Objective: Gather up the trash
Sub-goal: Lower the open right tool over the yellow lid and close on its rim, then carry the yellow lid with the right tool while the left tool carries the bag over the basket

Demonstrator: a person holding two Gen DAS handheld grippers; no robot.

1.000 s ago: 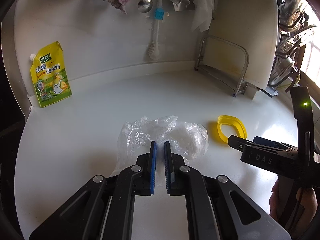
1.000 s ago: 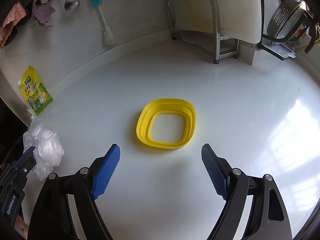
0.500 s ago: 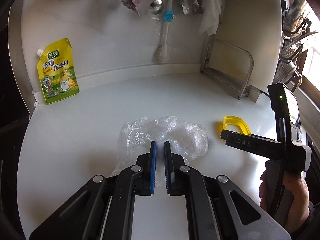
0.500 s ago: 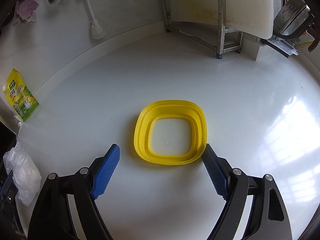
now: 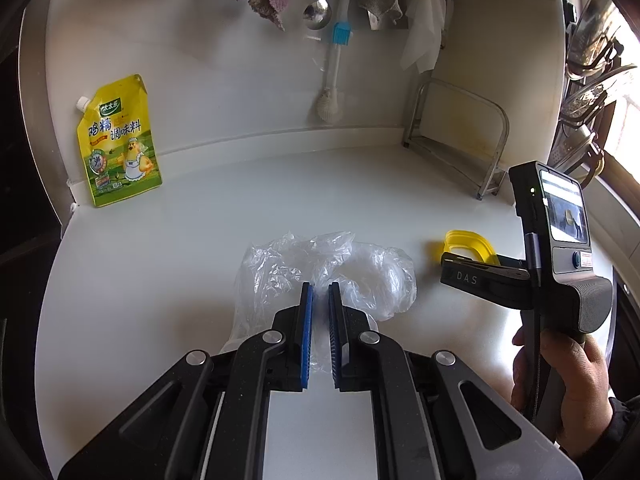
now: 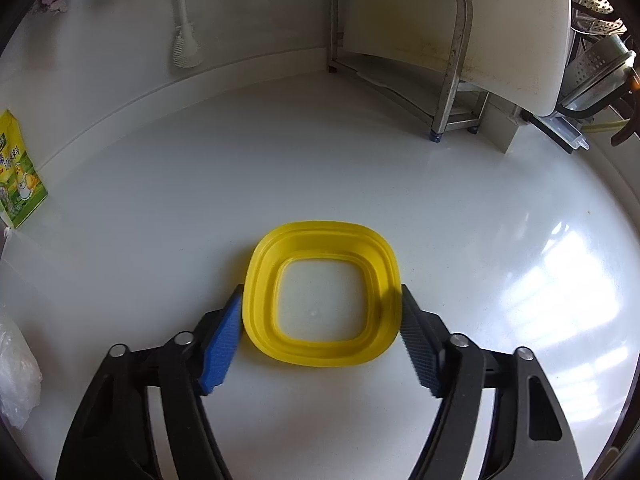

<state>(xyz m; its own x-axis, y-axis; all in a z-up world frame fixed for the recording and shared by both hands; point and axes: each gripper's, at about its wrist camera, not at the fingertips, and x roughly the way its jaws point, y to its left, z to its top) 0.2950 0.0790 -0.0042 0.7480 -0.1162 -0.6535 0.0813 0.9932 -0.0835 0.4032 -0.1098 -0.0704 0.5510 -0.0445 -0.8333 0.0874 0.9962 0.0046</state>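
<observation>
The left hand-held gripper [image 5: 320, 304] is clenched on a crumpled clear plastic bag [image 5: 332, 276]. The film is pinched between its blue pads and the bulk of the bag spreads ahead on the glossy white table [image 5: 200, 248]. Holding the bag this way probably keeps it ready to take the trash.

The right hand-held gripper [image 6: 322, 334] points steeply down at a flat yellow plastic ring with a rounded-square outline [image 6: 322, 294], which lies on the table well clear of the wall. Its jaws are closing with the ring between them. The left pad sits just beside the ring's edge; the right one meets it or nearly so. I cannot tell whether either presses yet, so I judge this a grasp not yet made. Straddling the ring across its width suits a thin, flat piece that offers no other edge to catch.

Counted: one plastic bag, one yellow ring and two hand-held grippers. One yellow seasoning pouch with a white spout [image 5: 118, 144] leans against the back wall, one metal rack [image 6: 404, 52] stands in the corner, and one hand [image 5: 560, 372] is visible.
</observation>
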